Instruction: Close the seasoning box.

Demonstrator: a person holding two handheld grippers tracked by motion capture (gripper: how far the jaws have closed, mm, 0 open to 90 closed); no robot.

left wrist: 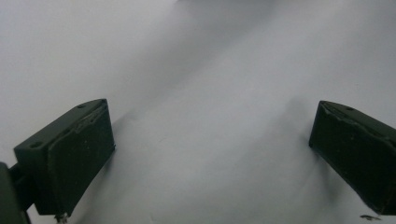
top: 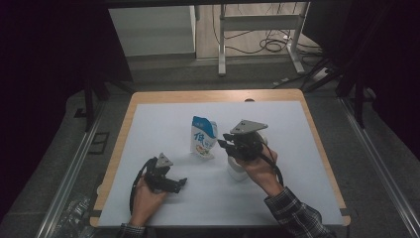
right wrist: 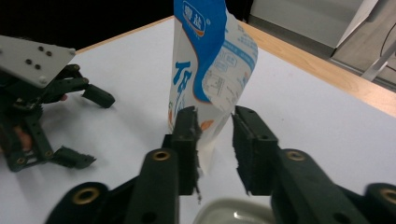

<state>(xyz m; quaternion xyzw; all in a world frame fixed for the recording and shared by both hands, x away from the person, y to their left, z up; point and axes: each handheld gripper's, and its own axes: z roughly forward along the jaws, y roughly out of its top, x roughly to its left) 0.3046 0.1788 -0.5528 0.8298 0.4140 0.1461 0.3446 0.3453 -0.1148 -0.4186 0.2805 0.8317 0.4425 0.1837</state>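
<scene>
White sheeting is covering the wooden table [top: 124, 129] in front of me, with dark floor all around and a metal frame standing off at twelve o'clock. My left gripper [top: 179, 184] is sitting low at about seven o'clock on the sheet, its jaws spread wide over bare white surface with nothing between them, as the left gripper view is showing plainly. My right gripper [right wrist: 215, 140] is hovering near the middle, tips pointing toward nine o'clock at the blue and white pouch [right wrist: 210, 65]. That pouch is standing upright just past centre, toward twelve o'clock from my left hand [top: 146, 198]. In the right gripper view my jaws are sitting narrow on either side of the pouch's lower edge; the left pad is looking right up against it, while a sliver of gap is showing at the right pad, so I cannot tell whether I am truly pinching it. Below my right gripper a small white bowl [right wrist: 233, 212] is resting on the sheet.
</scene>
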